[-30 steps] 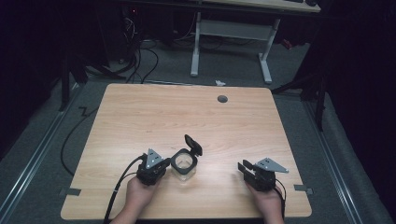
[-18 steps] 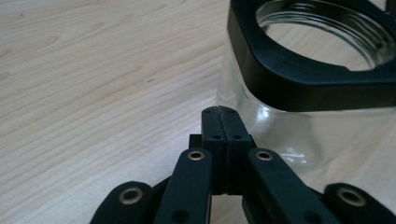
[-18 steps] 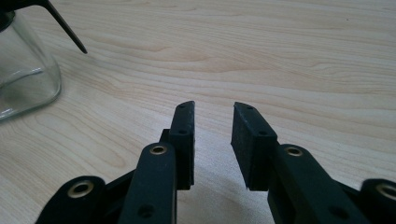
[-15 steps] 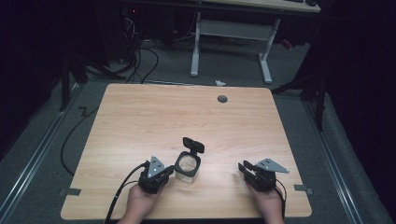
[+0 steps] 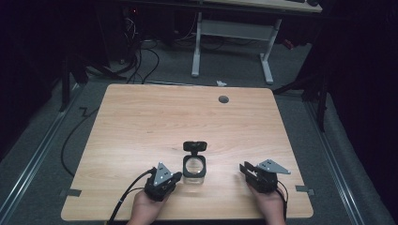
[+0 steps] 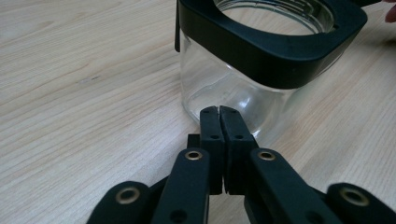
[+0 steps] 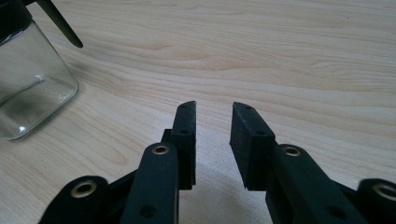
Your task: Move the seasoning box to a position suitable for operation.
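A clear glass jar (image 5: 194, 168) with a black square rim and a raised black flip lid (image 5: 195, 146) stands upright on the wooden table (image 5: 187, 117), near its front edge. My left gripper (image 5: 174, 178) sits just left of the jar, shut with nothing between its jaws. In the left gripper view the glass jar (image 6: 233, 88) stands directly beyond the closed left gripper (image 6: 219, 112), very near it. My right gripper (image 5: 245, 169) rests open to the right of the jar, a hand's width away. The right gripper view shows the open right gripper (image 7: 212, 109) over bare wood and the glass jar (image 7: 28, 88) at far left.
A round cable hole (image 5: 223, 99) is near the table's far edge. Beyond the table stand a white desk frame (image 5: 232, 33) and loose cables (image 5: 136, 56) on the grey floor. A cable (image 5: 126, 197) trails from my left gripper over the front edge.
My left gripper has drawn back toward the front edge, and its jaws now rest just short of the jar. The jar has shifted slightly toward the right, its lid turned toward the far side. The right gripper has barely moved.
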Tool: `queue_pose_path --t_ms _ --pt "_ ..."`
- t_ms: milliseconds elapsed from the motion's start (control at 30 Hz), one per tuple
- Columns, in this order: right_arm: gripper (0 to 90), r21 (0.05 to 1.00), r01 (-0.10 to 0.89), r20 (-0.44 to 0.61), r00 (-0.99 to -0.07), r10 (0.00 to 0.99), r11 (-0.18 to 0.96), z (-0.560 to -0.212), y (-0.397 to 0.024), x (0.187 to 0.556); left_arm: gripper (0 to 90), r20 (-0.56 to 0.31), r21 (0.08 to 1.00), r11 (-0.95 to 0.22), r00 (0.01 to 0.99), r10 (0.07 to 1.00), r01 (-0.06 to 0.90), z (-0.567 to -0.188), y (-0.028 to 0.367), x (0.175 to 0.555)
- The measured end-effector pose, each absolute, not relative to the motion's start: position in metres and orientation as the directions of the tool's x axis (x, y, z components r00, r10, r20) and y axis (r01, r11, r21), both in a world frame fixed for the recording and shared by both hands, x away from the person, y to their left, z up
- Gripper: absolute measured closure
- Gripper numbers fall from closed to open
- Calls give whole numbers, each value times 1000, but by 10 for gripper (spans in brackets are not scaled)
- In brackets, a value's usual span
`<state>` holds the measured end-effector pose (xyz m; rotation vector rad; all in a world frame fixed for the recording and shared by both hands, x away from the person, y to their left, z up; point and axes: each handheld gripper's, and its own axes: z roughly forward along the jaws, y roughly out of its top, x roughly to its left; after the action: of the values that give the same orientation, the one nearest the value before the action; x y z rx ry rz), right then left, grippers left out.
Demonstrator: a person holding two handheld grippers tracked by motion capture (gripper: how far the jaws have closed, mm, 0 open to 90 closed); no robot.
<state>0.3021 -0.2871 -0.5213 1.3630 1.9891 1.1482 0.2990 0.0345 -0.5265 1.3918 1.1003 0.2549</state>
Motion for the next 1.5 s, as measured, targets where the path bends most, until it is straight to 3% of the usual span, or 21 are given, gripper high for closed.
queue_pose_path --t_ms 200,300,333,1033,1500 --pt "764 841 518 78 -399 914 155 -521 -285 301 854 -468 867 253 529 708 429 -523 43 284" --pt "838 849 500 62 -414 908 170 -518 -280 300 881 -465 869 253 526 712 427 -524 42 278" --pt "900 855 489 63 -428 901 173 -515 -273 300 892 -469 868 258 527 709 425 -525 42 277" --pt "900 914 370 57 -523 850 167 -454 -205 352 900 -503 851 265 562 656 453 -529 20 274" --pt "900 933 330 78 -573 816 143 -436 -181 358 899 -497 855 259 570 654 449 -531 18 274"
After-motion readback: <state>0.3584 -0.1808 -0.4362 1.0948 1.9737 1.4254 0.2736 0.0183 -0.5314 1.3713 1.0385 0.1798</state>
